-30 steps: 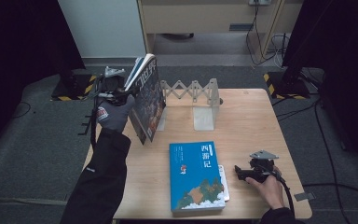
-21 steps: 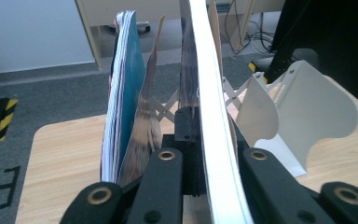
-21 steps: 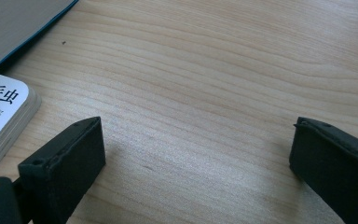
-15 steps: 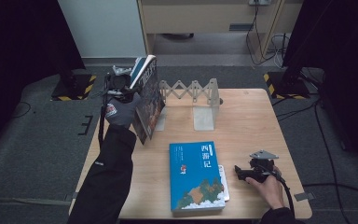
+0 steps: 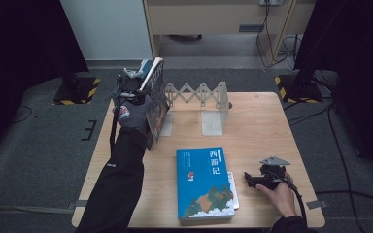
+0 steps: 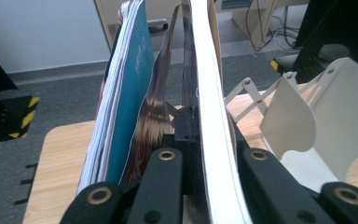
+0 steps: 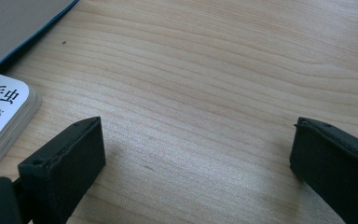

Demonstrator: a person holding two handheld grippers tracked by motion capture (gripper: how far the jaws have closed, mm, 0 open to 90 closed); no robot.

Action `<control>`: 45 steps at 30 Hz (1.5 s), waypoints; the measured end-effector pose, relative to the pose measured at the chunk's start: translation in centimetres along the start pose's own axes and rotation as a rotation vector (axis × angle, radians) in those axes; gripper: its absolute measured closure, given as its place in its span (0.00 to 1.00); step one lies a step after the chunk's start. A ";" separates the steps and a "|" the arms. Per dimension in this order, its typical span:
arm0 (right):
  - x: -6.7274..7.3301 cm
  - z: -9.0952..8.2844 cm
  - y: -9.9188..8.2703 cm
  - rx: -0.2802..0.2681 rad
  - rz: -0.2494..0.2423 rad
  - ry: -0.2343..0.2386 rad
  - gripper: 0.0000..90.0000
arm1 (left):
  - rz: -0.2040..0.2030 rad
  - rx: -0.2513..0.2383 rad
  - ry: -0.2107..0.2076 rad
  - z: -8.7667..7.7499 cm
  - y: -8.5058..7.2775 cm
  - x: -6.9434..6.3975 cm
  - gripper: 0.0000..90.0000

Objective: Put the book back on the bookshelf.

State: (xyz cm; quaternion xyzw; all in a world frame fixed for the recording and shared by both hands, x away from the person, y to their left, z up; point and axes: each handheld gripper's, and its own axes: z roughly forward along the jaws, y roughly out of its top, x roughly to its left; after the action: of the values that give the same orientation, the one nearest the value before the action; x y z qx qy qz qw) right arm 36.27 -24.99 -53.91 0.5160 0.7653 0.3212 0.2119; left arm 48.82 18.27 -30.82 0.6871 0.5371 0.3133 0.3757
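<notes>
Held upright at the far left of the light wooden tabletop (image 5: 252, 126): a thin glossy paperback book with a dark illustrated cover (image 5: 156, 104), top edge clamped between the black jaws of the left gripper (image 5: 135, 86), bottom edge near the left plate of the white metal expanding bookend rack (image 5: 209, 104). Seen from the left gripper view, loose pages and a teal inner cover (image 6: 133, 93) fanning away to one side of the pinched white page block (image 6: 212, 116). Likely trouble: pages splaying further and catching on the rack plate, or the floppy book sagging and sliding out of so narrow a bite if tilted. Also possible: knocking the light rack sideways while lowering. Lying flat at the near centre, a blue hardback book with white Chinese title characters (image 5: 203, 182), partly over a smaller white rounded-corner book (image 7: 2, 112). Resting low at the near right, the right gripper (image 5: 262, 178), jaws wide apart over bare wood, nothing between them. Beyond the table: grey carpet floor (image 5: 34, 145), yellow-and-black striped stand feet (image 5: 77, 90), black curtains at both sides, a pale cabinet and trailing cables at the far wall.
</notes>
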 end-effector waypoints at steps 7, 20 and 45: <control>0.0 0.0 0.0 0.000 0.000 0.000 0.04 | -0.005 0.006 0.022 1.1 -0.2 0.0 0.91; 0.0 0.0 0.0 0.000 0.000 0.000 0.04 | 0.002 0.017 0.050 2.4 -0.6 -0.4 0.91; 0.0 0.0 0.0 -0.001 -0.002 -0.001 0.04 | 0.058 -0.006 0.105 2.9 -2.0 -0.1 0.90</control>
State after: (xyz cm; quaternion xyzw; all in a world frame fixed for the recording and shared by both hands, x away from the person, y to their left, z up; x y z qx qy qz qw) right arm 36.27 -24.99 -53.92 0.5153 0.7655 0.3212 0.2128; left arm 50.18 17.93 -34.07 0.6840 0.5350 0.3612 0.3398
